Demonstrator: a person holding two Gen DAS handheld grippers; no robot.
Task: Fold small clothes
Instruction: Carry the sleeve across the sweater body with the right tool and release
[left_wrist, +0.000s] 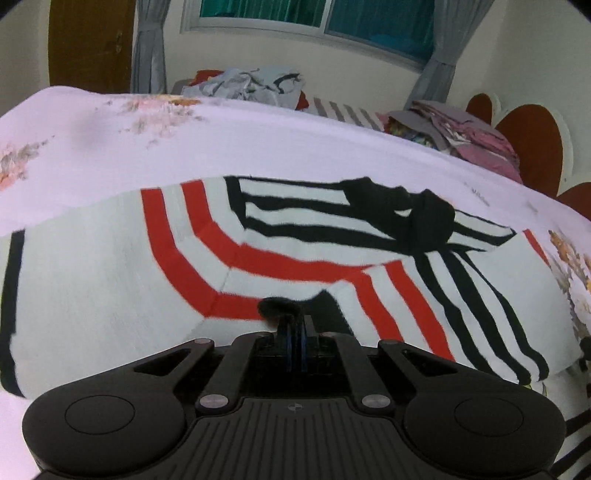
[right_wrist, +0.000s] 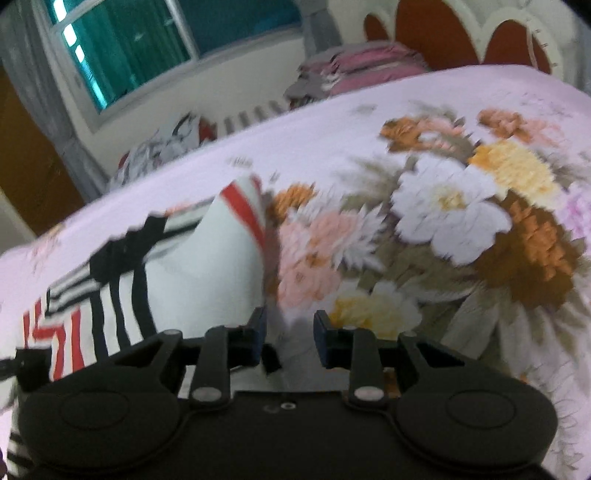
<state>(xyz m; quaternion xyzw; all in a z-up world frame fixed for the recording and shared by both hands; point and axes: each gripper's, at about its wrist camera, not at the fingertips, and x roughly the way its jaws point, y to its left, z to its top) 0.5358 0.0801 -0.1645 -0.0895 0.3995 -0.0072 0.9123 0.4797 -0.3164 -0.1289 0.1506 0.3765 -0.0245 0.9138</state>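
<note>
Striped knit — white top (left_wrist: 110, 280) with red and black bands, spread flat on the floral bed (left_wrist: 258, 140), long axis 9 to 3. Left gripper (left_wrist: 295, 332) fingers pinched tight on its near hem. Right gripper (right_wrist: 289, 336) fingers part open, empty — top's edge lies at their 10 o'clock, close by.

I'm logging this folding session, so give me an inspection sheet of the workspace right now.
Surface: bed sheet, pale with a flower print.
Job's things: striped garment, white with red and black stripes, spread out flat.
Clutter: pile of clothes and pink stack along the far edge.
Grippers: left gripper shut, pinching a dark edge of the garment; right gripper open at the garment's edge, pads not pressing.
Cables: nothing seen.
Surroundings: window, grey curtains, headboard.
</note>
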